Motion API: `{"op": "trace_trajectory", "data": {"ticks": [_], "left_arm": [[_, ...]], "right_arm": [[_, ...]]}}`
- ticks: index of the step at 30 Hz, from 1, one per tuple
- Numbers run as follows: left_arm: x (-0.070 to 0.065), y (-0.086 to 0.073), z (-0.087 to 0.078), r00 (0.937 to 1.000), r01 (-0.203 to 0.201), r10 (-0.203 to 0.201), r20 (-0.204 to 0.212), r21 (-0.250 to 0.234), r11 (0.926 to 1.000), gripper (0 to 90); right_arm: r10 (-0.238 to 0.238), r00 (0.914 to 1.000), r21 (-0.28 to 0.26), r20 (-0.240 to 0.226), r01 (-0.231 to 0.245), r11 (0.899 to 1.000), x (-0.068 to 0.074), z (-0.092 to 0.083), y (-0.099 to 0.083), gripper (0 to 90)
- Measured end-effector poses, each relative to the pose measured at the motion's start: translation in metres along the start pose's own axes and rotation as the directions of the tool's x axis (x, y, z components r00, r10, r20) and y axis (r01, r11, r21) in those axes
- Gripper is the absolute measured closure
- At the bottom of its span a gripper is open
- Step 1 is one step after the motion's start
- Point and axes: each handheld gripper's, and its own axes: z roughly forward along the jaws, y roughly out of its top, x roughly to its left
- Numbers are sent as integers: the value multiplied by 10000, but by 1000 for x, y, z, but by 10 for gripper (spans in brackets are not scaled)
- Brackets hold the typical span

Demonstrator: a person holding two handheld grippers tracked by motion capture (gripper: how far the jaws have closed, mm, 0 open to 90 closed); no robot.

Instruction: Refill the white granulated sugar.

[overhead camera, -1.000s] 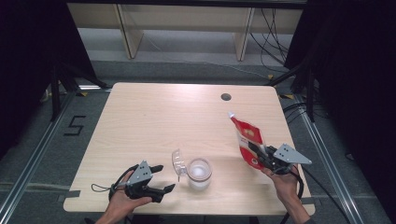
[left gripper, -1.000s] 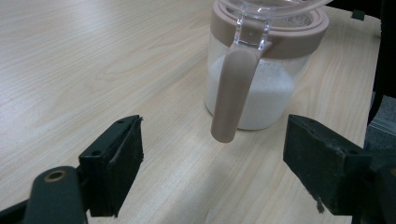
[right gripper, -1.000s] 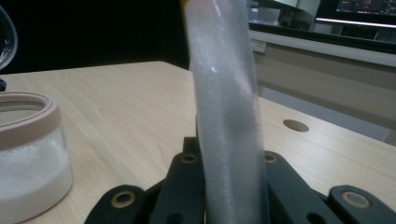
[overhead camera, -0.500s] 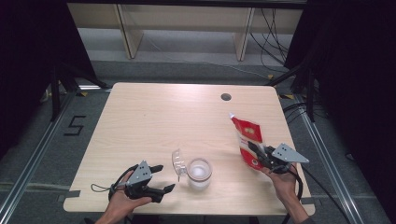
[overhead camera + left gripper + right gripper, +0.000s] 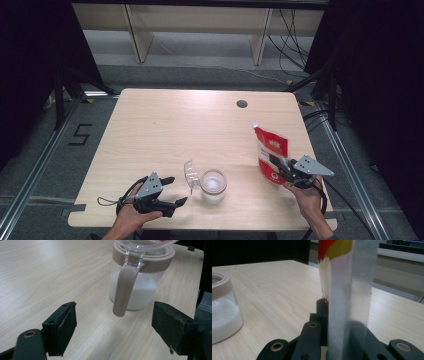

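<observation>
Right gripper, near the table's right edge in the high view: jaws clamped on the edge of a red pouch; the pouch stands upright on the table, its top corner tilted toward the far side; in the right gripper view the pouch's clear sealed edge rises straight up from between the closed jaws, with red and yellow print at its upper part.

Left gripper, near the front edge of the table: jaws spread wide, nothing between the pads; it rests low by the table surface, held in the left hand; jaw tips point toward the jar.

Glass jar sits between the two grippers, near the front edge; partly filled with white granules; hinged clear lid swung open on its left side; in the left gripper view the jar has a brownish collar and a latch arm hanging down its front; the jar stands just beyond the open jaws, not touched.

Pouch and jar stand well apart.
</observation>
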Motion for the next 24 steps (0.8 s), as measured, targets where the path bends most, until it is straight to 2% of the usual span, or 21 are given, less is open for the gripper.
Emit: {"op": "trace_trajectory", "data": {"ticks": [1, 2, 3, 4, 5, 7, 8, 9, 10, 11, 12, 13, 14, 15, 16, 17, 21, 24], "left_arm": [[0, 0, 0, 10000, 14, -14, -1, 0, 10000, 197], [0, 0, 0, 10000, 6, -6, 5, -2, 10000, 197], [1, 0, 0, 9999, -129, 129, 35, -29, 9999, 197], [1, 0, 0, 9999, -114, 114, 45, -33, 9999, 197], [1, 0, 0, 9999, -125, 125, 44, -32, 9999, 197], [1, 0, 0, 9999, -136, 136, 40, -21, 9999, 197], [0, 0, 0, 9999, -145, 145, -12, 28, 9999, 197], [1, 0, 0, 9997, -250, 250, 61, 10, 9997, 197], [1, 0, 0, 9997, -250, 250, 61, 10, 9997, 197], [1, 0, 1, 9999, -149, 150, 75, -67, 9999, 197], [1, 0, 1, 9999, -132, 132, 75, -82, 9999, 197], [2, 0, 0, 9997, -231, 231, 52, 15, 9997, 197], [1, 0, 0, 9998, -190, 190, 84, -8, 9998, 197], [1, 0, 0, 9997, -214, 214, 69, 16, 9998, 197], [1, 0, 0, 9998, -213, 213, 60, 24, 9998, 197], [1, 0, 0, 9997, -237, 237, 82, 3, 9997, 197], [1, 0, 1, 9998, -189, 189, 93, -15, 9998, 197], [1, 0, 0, 9997, -224, 224, 81, 31, 9997, 197]], "right_arm": [[233, 9997, 221, -110, -231, 9995, 1, -2, 0, 856], [230, 9997, 228, -88, -228, 9995, 1, -3, 0, 855], [-20, 10000, 150, 22, 20, 9999, 0, -3, 0, 854], [177, 9998, 358, 38, -178, 9992, 2, -6, -1, 854], [254, 9997, 324, -8, -253, 9992, 3, -7, -1, 852], [188, 9998, 245, -67, -187, 9995, 2, -7, -1, 851], [149, 9998, 233, 133, -152, 9996, 3, -9, -1, 850], [122, 9999, 482, -10, -121, 9988, 2, -10, -3, 846], [122, 9999, 482, -10, -121, 9988, 2, -10, -3, 846], [401, 9992, 553, 69, -404, 9977, 4, -11, -3, 845], [-51, 10000, 480, 31, 49, 9988, 3, -11, -3, 844], [-51, 10000, 480, 31, 49, 9988, 3, -11, -3, 844], [189, 9998, 524, 115, -194, 9984, 6, -12, -4, 842], [132, 9999, 534, 62, -135, 9985, 5, -12, -3, 839], [412, 9991, 579, 90, -417, 9975, 6, -13, -4, 832], [325, 9994, 560, 76, -329, 9979, 5, -13, -4, 824], [488, 9987, 550, 154, -495, 9973, 6, -14, -4, 783], [786, 9965, 582, 270, -801, 9951, 6, -17, -4, 722]]}}
